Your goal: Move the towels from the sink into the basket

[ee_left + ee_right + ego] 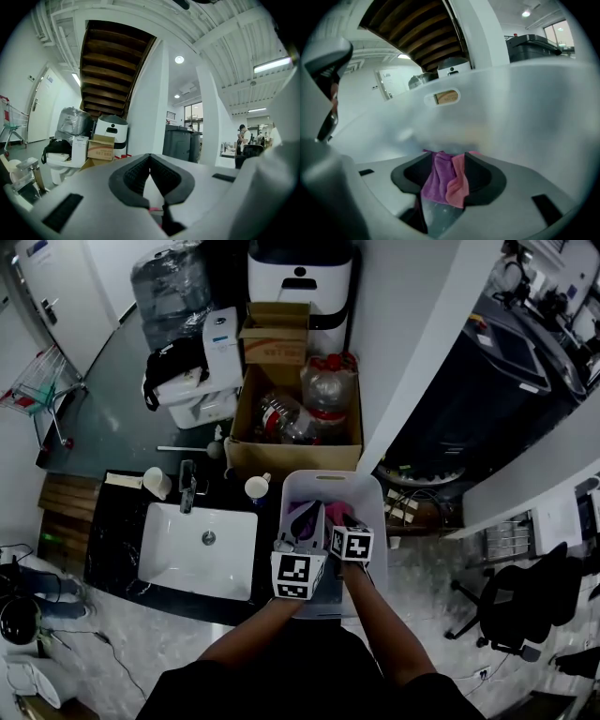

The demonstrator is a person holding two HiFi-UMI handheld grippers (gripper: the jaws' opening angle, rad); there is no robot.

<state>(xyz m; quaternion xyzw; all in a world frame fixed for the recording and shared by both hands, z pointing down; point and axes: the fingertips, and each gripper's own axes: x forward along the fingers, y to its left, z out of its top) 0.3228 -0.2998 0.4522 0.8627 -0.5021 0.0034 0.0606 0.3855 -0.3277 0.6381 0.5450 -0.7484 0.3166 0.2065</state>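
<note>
Snagging is my main worry: the towels (440, 180) hang between the fingers of the right gripper (447, 157), which stand apart inside the basket (511, 108). The purple and pink cloth drapes loosely between the pads instead of being pinched. If I lift out while a fold clings to a rough pad, the cloth could ride up with the gripper and end up over the basket's rim or outside it. Pulling away at a slant would make that likelier than a straight lift. The second risk is how close the two grippers sit over the basket. A careless move could knock one against the other, or nudge the basket's wall and shift it.

The left gripper (150, 157) has its fingers closed tip to tip, with nothing I can see pinched between them. It looks out over the basket's far rim toward the room. A sliver of pink shows low at its base, but I can't tell what it is.

Both forearms (375, 634) reach in from the near side of the basket, side by side, wrists angled down so the grippers point into it. The right gripper has its tips below the rim, and the left sits just beside it and, I judge, a little higher. The sink (169, 559), just left of the basket, shows no towel that I can make out, so I take this to be the last drop
</note>
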